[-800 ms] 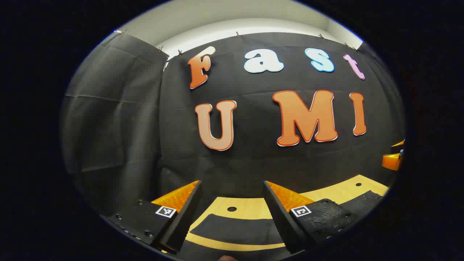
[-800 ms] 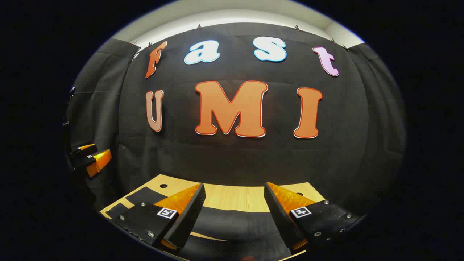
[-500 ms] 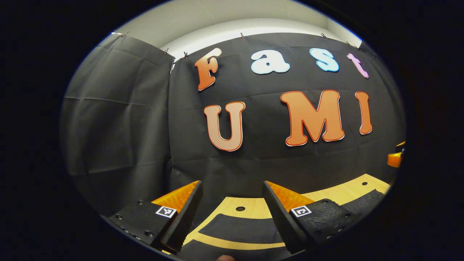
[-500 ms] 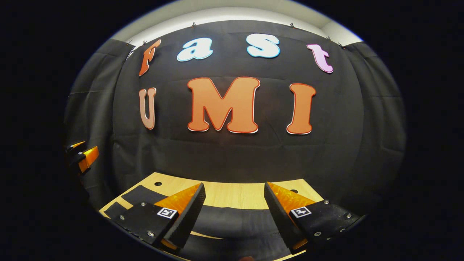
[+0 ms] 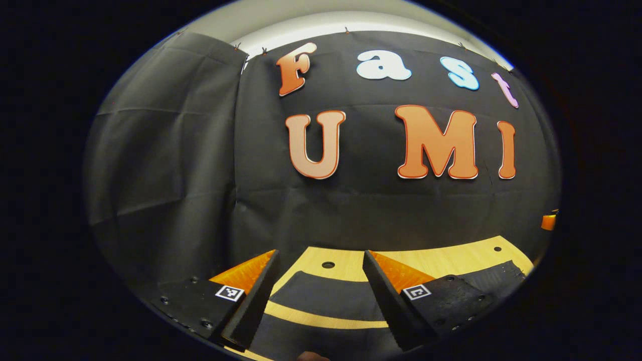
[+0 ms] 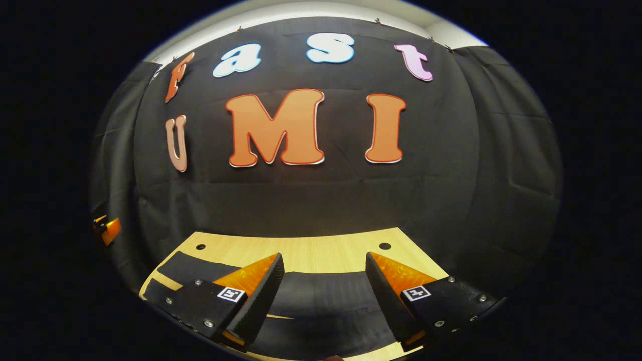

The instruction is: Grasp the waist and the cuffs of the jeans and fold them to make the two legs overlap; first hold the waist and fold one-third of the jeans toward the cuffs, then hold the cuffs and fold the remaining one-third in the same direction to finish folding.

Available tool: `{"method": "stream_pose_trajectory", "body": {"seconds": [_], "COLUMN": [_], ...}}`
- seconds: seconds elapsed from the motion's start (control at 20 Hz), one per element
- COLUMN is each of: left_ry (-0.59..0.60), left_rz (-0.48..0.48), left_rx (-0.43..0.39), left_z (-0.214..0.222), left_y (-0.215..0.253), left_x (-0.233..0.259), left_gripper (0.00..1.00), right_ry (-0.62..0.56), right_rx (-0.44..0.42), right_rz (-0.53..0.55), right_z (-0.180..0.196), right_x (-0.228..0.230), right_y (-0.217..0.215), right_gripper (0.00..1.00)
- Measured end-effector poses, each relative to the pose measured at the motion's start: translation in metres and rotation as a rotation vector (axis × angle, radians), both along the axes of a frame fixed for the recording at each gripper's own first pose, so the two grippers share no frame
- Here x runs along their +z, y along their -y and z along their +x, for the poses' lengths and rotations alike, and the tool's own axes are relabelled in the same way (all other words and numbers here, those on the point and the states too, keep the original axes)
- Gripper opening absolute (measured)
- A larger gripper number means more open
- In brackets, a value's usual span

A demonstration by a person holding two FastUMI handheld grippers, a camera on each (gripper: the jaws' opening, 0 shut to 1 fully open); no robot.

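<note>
Jeans of dark, nearly black cloth (image 5: pixel 326 301) lie flat on the pale wooden tabletop with small round holes (image 5: pixel 451 258), seen below and ahead of both tools. In the left gripper view two dark bands run side by side across the picture with a strip of bare wood between them (the two legs, I judge, not yet overlapped), and a further dark piece reaches toward the right edge of the table. The long axis of the garment therefore runs crosswise to the fingers of each tool, not along them. The left gripper (image 5: pixel 321 296) has its jaws spread wide with nothing between them but air; the cloth is beneath them and apart. The right gripper (image 6: pixel 325 301) is likewise spread and empty above a broad dark band (image 6: pixel 321 296) of the same jeans. Both look level toward the black cloth wall (image 6: pixel 311 200) more than down at the table, so each would need to tip and drop before pinching an edge. Which end is waist and which cuffs I cannot tell. Each tool seems about equally near its own stretch of cloth. At the far left of the right gripper view the other tool's tip shows, well apart.
</note>
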State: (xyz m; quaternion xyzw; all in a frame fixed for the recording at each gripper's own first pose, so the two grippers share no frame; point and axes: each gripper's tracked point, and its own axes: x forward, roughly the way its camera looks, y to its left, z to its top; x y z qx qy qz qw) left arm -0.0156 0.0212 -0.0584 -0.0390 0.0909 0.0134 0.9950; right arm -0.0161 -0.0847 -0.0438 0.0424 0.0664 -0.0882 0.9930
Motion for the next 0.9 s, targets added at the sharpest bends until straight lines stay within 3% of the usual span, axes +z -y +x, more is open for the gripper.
{"method": "stream_pose_trajectory", "body": {"seconds": [0.3,0.7,0.8,0.9], "left_ry": [-0.175,-0.607,-0.798,-0.906], "left_rz": [-0.068,-0.214,-0.243,-0.269], "left_rx": [0.029,0.156,0.195,0.232], "left_z": [0.0,-0.019,-0.035,-0.041], "left_y": [-0.013,-0.056,-0.06,-0.061], "left_x": [-0.052,-0.164,-0.199,-0.229], "left_gripper": [0.99,0.99,0.98,1.0], "right_ry": [-0.061,-0.339,-0.436,-0.516], "right_rx": [-0.05,-0.147,-0.201,-0.248], "right_rz": [0.049,0.271,0.315,0.382], "right_z": [-0.001,-0.014,-0.025,-0.031], "right_x": [-0.024,-0.113,-0.142,-0.171], "right_y": [0.027,0.08,0.102,0.118], "right_gripper": [0.98,0.98,0.98,0.98]}}
